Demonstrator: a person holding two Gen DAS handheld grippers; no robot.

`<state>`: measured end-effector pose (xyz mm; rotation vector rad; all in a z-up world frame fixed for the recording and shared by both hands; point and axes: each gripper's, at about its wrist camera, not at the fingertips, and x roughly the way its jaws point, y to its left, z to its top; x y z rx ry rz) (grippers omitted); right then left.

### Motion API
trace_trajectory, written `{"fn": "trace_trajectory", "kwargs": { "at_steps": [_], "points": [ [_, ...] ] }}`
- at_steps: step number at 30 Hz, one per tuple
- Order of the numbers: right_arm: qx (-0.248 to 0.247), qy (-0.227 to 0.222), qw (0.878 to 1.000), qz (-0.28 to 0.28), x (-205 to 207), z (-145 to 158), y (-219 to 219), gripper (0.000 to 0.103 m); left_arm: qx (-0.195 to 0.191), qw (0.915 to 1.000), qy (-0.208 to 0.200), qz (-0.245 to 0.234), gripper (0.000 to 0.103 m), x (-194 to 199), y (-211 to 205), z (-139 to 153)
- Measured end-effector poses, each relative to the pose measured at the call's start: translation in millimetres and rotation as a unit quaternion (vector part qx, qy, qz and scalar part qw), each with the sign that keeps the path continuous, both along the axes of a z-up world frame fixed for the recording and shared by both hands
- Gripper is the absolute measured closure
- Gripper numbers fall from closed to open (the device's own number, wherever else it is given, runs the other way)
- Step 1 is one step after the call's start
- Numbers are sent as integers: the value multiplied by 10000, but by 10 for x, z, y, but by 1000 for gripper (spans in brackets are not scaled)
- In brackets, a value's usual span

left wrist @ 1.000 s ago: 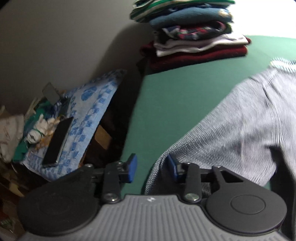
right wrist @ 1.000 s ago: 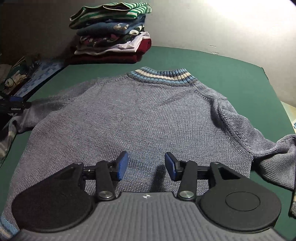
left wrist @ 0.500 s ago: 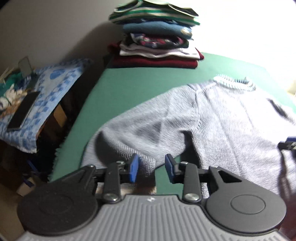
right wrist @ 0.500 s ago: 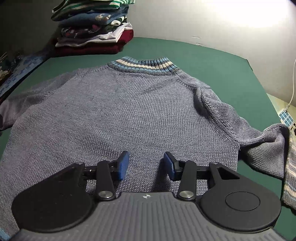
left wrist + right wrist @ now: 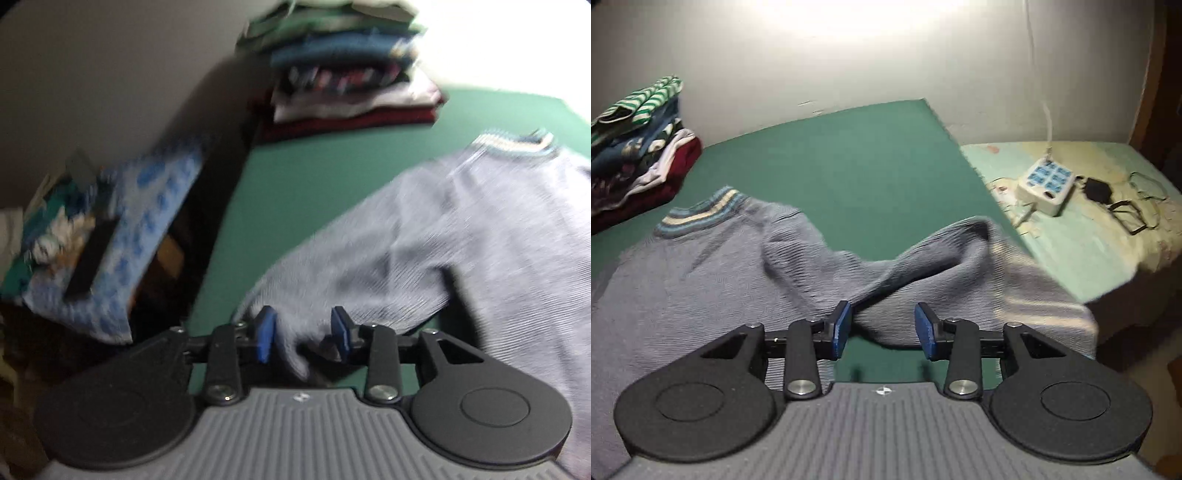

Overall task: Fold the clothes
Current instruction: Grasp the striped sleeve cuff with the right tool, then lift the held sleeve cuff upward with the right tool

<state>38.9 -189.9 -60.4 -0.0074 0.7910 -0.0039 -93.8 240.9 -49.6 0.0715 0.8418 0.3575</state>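
Your left gripper [image 5: 303, 338] has its blue pads apart, with the end of the sweater's left sleeve [image 5: 332, 280] lying between them but not yet pinched; the view is blurred, so you cannot tell how deep the knit sits. Your right gripper [image 5: 882, 334] is likewise spread, its pads either side of the right sleeve [image 5: 923, 277], which lies bunched and twisted near the edge of the green table [image 5: 849, 166].

The grey sweater [image 5: 694, 266] lies flat, collar [image 5: 701, 214] toward the wall, near the stack of folded clothes [image 5: 639, 147].

To do this step well, push each pair of pads further over its sleeve before closing, so you catch both knit layers. Untwist the right sleeve before you fold it across the body, and keep it from sliding off the table edge.
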Motion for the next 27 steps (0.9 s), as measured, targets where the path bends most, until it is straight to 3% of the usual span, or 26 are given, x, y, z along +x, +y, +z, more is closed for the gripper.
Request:
{"fn": "trace_trajectory", "kwargs": {
  "at_steps": [1,4,7,11,15,16,17,18,20,24,27],
  "points": [
    [-266,-23,9995,-193,-14,-2,-90,55,-28,9999,-91,-77,45,-39,-31,97],
    [-574,117,9970,-511,-32,-69,-403,48,-186,9991,-353,-164,42,-56,-112,327],
    [-354,343,9973,-548,-23,-164,-599,45,-436,9970,-538,-334,43,115,-319,414],
    [-104,329,9988,-344,13,-256,-603,44,-639,9919,-587,-924,42,451,-840,346],
    [-98,391,9992,58,97,-363,-499,45,-836,9794,-526,-1761,35,817,-1513,205],
    [-200,355,9991,97,99,-377,-493,46,-856,9752,-492,-1981,35,916,-1691,169],
    [-237,315,9992,89,97,-370,-518,58,-849,9708,-449,-2196,36,1020,-1861,127],
    [-250,275,9993,68,94,-356,-551,79,-827,9662,-402,-2408,38,1126,-2028,81],
    [-81,219,9997,37,96,-301,-679,93,-777,9592,-261,-2708,50,1364,-2294,13],
    [-122,-174,9997,-72,66,-123,-876,95,-997,9531,-29,-2859,64,1922,-2561,-59],
    [34,-654,9978,-87,-11,86,-1013,95,-971,9527,126,-2878,65,2299,-2725,-125]
  ]
}}
